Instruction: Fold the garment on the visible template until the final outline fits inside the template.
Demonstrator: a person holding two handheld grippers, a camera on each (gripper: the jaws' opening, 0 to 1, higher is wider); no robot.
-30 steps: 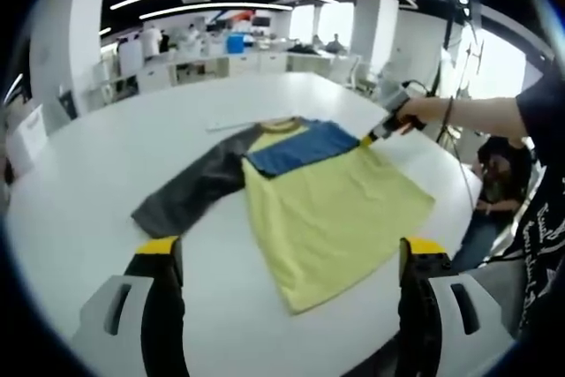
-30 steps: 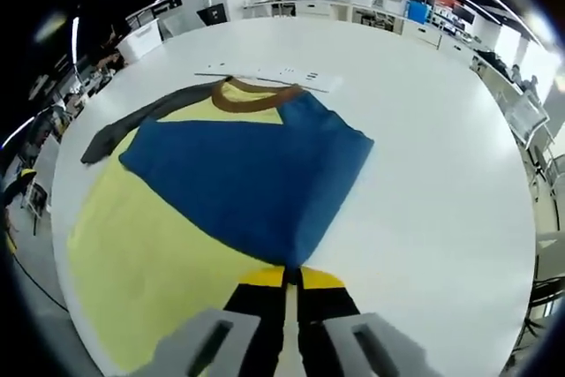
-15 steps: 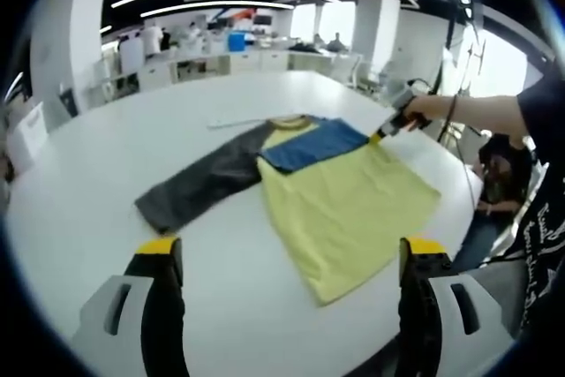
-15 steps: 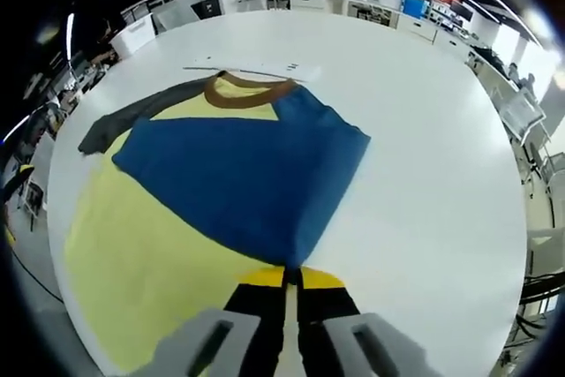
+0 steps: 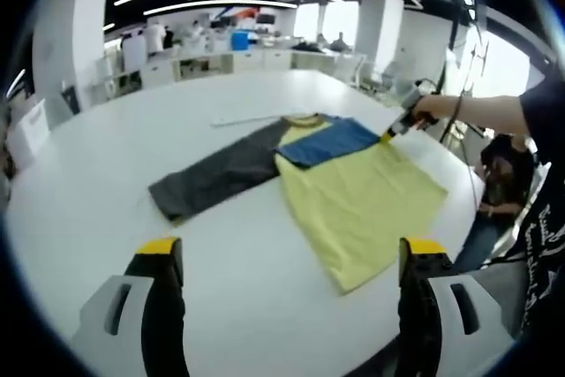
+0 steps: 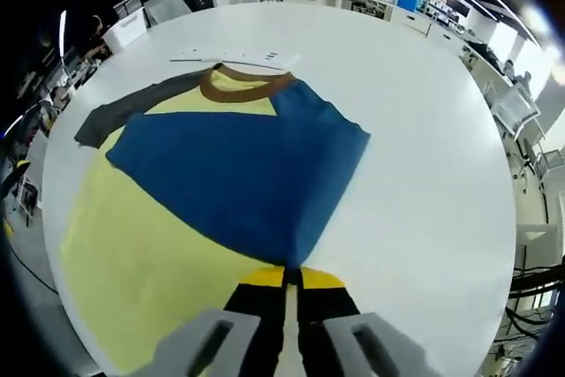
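A yellow shirt (image 5: 366,200) with a brown collar (image 6: 237,87) lies flat on the round white table (image 5: 88,183). Its blue sleeve (image 6: 238,174) is folded across the chest. The dark grey sleeve (image 5: 216,178) stretches out to the side. My right gripper (image 6: 288,273) is shut on the blue sleeve's cuff, low over the shirt; from the left gripper view that right gripper (image 5: 389,136) sits at the shirt's far right edge. My left gripper (image 5: 287,258) hangs open above the near table, short of the shirt, with nothing in it.
A thin white strip (image 6: 234,61) lies on the table just beyond the collar. A person's arm (image 5: 481,112) holds the right gripper at the table's right side. Desks, pillars and people stand far behind the table (image 6: 441,130).
The left gripper view has shifted, so the shirt sits further right and further off. The right gripper keeps its hold on the blue cuff, with the sleeve drawn slightly more across.
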